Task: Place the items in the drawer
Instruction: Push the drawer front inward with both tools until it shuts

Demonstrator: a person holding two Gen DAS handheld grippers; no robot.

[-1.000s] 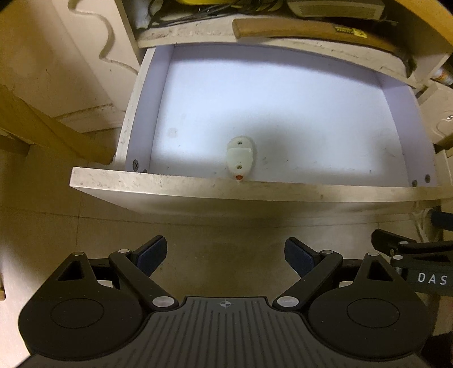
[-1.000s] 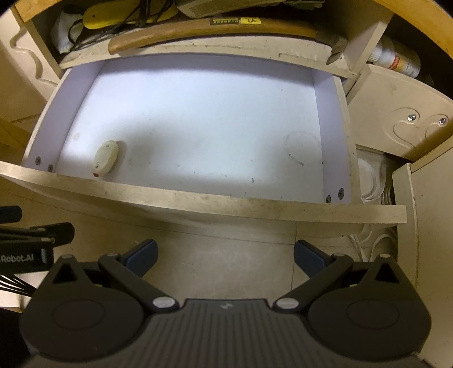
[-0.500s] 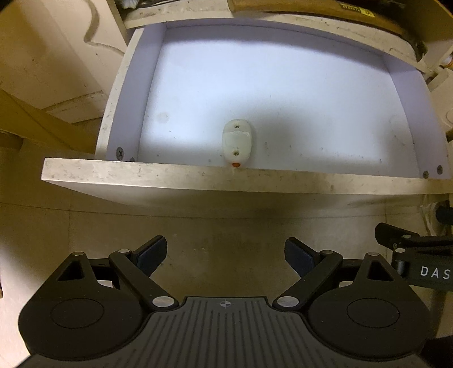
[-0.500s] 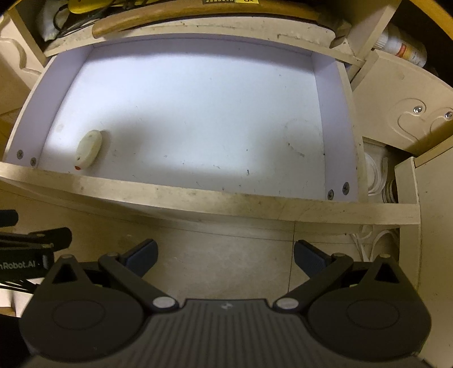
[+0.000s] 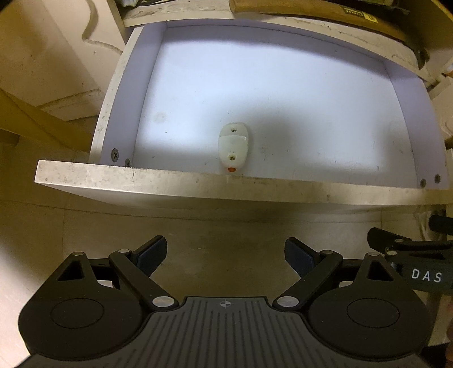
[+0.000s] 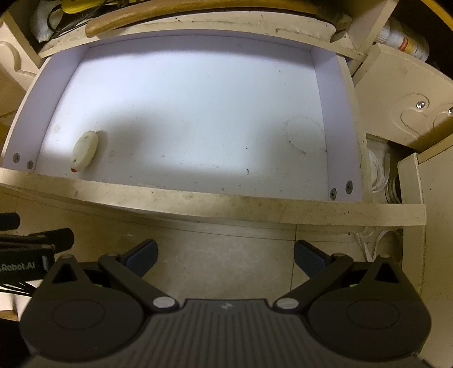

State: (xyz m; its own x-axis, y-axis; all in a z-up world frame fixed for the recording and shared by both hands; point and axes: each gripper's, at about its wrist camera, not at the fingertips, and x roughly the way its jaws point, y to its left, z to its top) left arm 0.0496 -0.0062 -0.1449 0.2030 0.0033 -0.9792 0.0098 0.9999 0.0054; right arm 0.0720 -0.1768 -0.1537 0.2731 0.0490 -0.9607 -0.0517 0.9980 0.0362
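partly cropped hammer handle [image 5: 311,11] above drawer [image 5: 198,181]

Black ribbed gripper [image 5: 225,256], blue pads [image 5: 151,253]

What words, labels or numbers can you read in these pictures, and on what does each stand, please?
"DAS" in white letters, on the right gripper as seen at the edge of the left wrist view.
"Robot.AI", cut off at the start, on the left gripper as seen in the right wrist view.
Yellow and black label on the wooden handle: too small to read.
Label on the white bottle: too blurred to read.
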